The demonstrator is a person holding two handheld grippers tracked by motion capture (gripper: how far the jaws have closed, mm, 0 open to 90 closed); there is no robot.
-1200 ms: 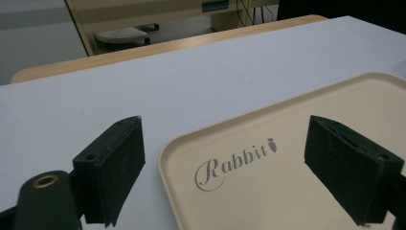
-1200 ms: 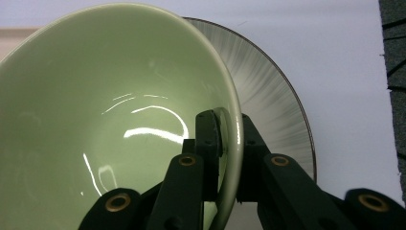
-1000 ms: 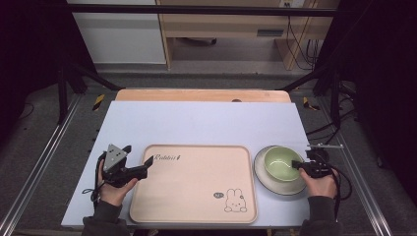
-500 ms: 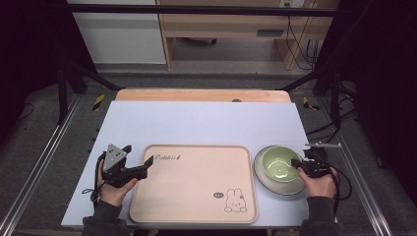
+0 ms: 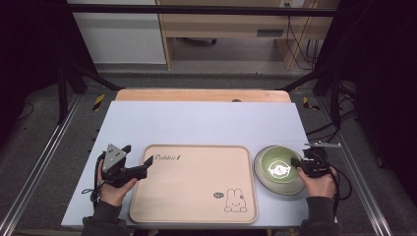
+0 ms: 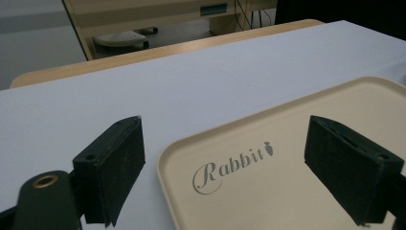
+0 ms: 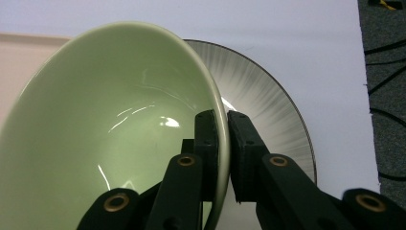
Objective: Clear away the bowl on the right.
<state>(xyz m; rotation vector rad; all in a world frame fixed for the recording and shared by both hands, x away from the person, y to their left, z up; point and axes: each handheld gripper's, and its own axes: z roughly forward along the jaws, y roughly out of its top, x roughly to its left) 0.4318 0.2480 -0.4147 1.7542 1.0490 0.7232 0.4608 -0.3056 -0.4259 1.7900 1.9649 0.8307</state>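
The right claw (image 7: 223, 143) is clamped on the rim of the green bowl (image 7: 119, 124), one jaw inside and one outside the wall. In the right gripper view the bowl is tipped up on edge over the grey plate (image 7: 268, 115), and most of that plate lies hidden behind the bowl; whether the bowl's foot touches the plate is hard to judge, since the jaws cover that part. From the high view the bowl (image 5: 276, 166) sits at about four o'clock on the worktop (image 5: 196, 123), over the plate (image 5: 290, 186), just beside the tray's right edge. There the right claw (image 5: 298, 164) is small and dark, and the hand behind it covers the gripper's body.

The left claw (image 6: 234, 167) stands wide open with nothing between its jaws, straddling the near left corner of the tray (image 6: 287, 158), where the word "Rabbit" is printed. The tray's far end runs out of the left gripper view. In the high view the left claw (image 5: 142, 169) lies at about eight o'clock, pointing at the tray (image 5: 196, 196); its front edge is nearly at the worktop's near edge.
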